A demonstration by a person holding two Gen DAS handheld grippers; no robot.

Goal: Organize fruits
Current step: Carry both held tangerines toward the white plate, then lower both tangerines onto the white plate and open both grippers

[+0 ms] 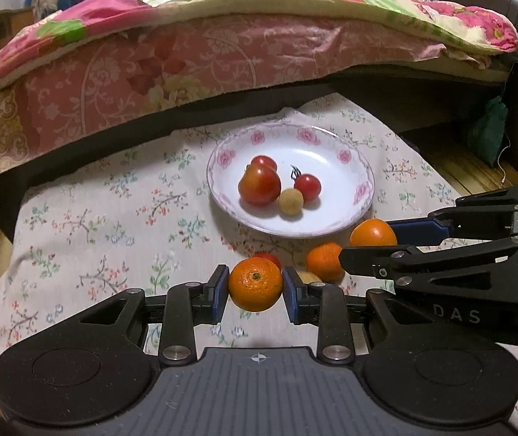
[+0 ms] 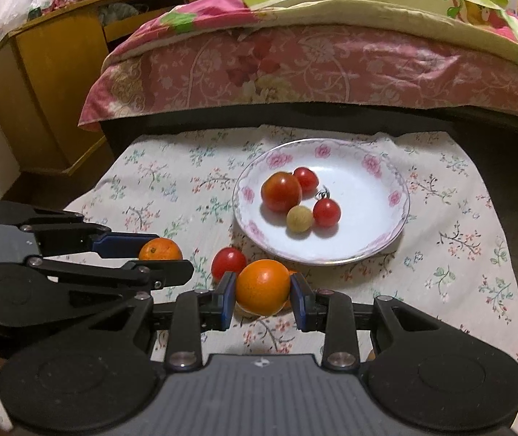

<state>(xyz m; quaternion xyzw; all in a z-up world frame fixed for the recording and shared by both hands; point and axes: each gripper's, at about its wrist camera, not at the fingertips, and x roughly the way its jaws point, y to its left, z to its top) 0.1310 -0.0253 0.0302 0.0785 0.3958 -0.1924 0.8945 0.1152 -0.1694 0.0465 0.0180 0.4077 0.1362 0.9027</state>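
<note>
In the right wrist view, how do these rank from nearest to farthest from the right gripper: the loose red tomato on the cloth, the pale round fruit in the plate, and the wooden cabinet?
1. The loose red tomato, on the cloth just left of the right gripper.
2. The pale round fruit, inside the plate, ahead.
3. The wooden cabinet, far back on the left.

left wrist: close, angled down | right wrist: same (both share the plate [image 1: 362, 214] [image 2: 244, 218])

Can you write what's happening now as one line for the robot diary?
left gripper: shut on orange | right gripper: shut on second orange | plate: three tomatoes, one pale fruit | next: probably oranges to plate
</note>
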